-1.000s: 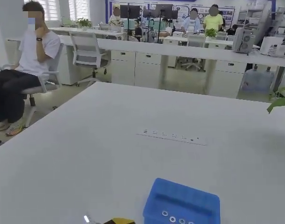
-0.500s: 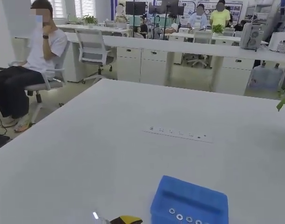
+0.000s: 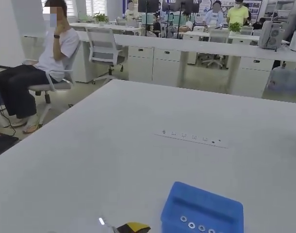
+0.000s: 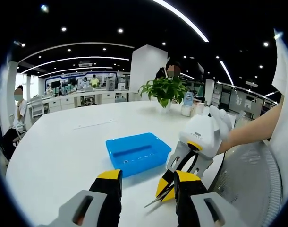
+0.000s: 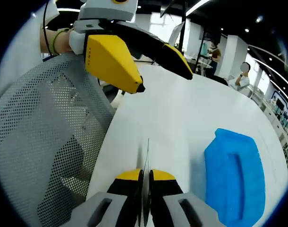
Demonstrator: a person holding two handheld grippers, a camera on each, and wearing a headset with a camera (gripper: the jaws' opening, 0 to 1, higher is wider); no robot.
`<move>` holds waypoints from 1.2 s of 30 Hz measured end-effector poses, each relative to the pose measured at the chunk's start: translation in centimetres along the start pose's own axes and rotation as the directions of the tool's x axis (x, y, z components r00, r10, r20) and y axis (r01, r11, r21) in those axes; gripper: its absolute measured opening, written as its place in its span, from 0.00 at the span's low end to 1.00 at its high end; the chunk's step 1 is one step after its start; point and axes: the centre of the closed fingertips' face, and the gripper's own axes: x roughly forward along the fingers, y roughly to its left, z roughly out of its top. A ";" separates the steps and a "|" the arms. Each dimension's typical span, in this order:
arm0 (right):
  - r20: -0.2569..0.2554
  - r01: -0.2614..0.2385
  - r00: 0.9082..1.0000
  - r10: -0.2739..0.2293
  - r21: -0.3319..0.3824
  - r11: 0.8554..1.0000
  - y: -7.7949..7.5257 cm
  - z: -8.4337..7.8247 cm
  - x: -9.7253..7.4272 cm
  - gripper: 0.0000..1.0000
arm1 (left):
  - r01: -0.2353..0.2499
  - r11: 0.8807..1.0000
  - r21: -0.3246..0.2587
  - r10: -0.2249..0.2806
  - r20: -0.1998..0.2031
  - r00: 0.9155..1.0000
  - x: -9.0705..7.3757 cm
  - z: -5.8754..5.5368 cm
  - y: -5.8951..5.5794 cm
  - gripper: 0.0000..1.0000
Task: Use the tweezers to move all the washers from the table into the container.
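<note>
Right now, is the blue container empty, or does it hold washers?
Not empty: several washers lie in a row inside the blue container.

Wide open table (image 3: 90, 160) surrounds the blue container (image 3: 201, 200).

Yellow-tipped black jaws on left gripper (image 4: 148, 177) and right gripper (image 5: 146, 176), white glove (image 4: 224, 120), green wristband (image 5: 53, 41)

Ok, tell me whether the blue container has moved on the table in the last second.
No. The blue container sits just as far in front of the socket strip as before; only the camera shifted.
</note>
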 end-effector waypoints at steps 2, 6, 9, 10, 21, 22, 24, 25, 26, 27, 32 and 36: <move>0.006 0.001 1.000 -0.001 0.008 1.000 -0.1 -0.1 -0.1 0.03 | 0.001 1.000 0.000 -0.001 -0.001 1.000 0.0 0.0 0.0 0.42; 0.008 -0.001 1.000 0.001 0.023 1.000 -0.1 -0.2 -0.1 0.03 | 0.003 1.000 0.001 -0.003 -0.004 1.000 0.0 0.0 0.0 0.42; 0.007 -0.005 1.000 0.005 0.034 0.999 0.0 -0.4 0.0 0.03 | 0.003 1.000 -0.001 -0.003 -0.004 1.000 0.0 -0.1 -0.1 0.42; 0.008 -0.004 1.000 0.004 0.039 0.999 0.0 -0.4 0.0 0.03 | 0.004 1.000 -0.001 -0.004 -0.004 1.000 0.0 0.0 -0.1 0.42; 0.020 0.005 1.000 -0.005 0.032 0.999 0.1 -0.3 -0.1 0.03 | 0.004 1.000 0.001 -0.004 -0.005 1.000 0.0 -0.1 -0.1 0.42; 0.020 0.006 1.000 -0.006 0.028 1.000 0.1 -0.3 -0.1 0.03 | 0.005 1.000 0.001 -0.005 -0.005 1.000 0.0 -0.1 -0.1 0.42; 0.022 0.008 1.000 -0.009 0.031 0.999 0.1 -0.4 -0.1 0.03 | 0.005 1.000 0.002 -0.005 -0.006 1.000 0.1 -0.1 -0.1 0.42; 0.022 0.008 1.000 -0.009 0.031 0.999 0.1 -0.4 -0.1 0.03 | 0.005 1.000 0.002 -0.005 -0.006 1.000 0.1 -0.1 -0.1 0.42; 0.023 0.009 1.000 -0.010 0.032 0.999 0.1 -0.4 -0.1 0.03 | 0.006 1.000 0.002 -0.006 -0.007 1.000 0.1 -0.1 -0.1 0.42; 0.026 0.011 1.000 -0.011 0.035 0.999 0.1 -0.4 -0.2 0.03 | 0.006 1.000 0.003 -0.006 -0.007 1.000 0.1 -0.1 -0.1 0.42; 0.075 0.022 0.997 -0.031 0.123 0.992 -0.1 0.0 -0.3 0.10 | 0.006 1.000 0.004 -0.006 -0.008 1.000 0.1 0.0 -0.1 0.43; 0.224 0.025 0.971 -0.090 0.276 0.961 -1.0 2.0 -1.6 0.19 | 0.006 1.000 0.000 -0.006 0.004 1.000 0.0 0.2 -0.1 0.43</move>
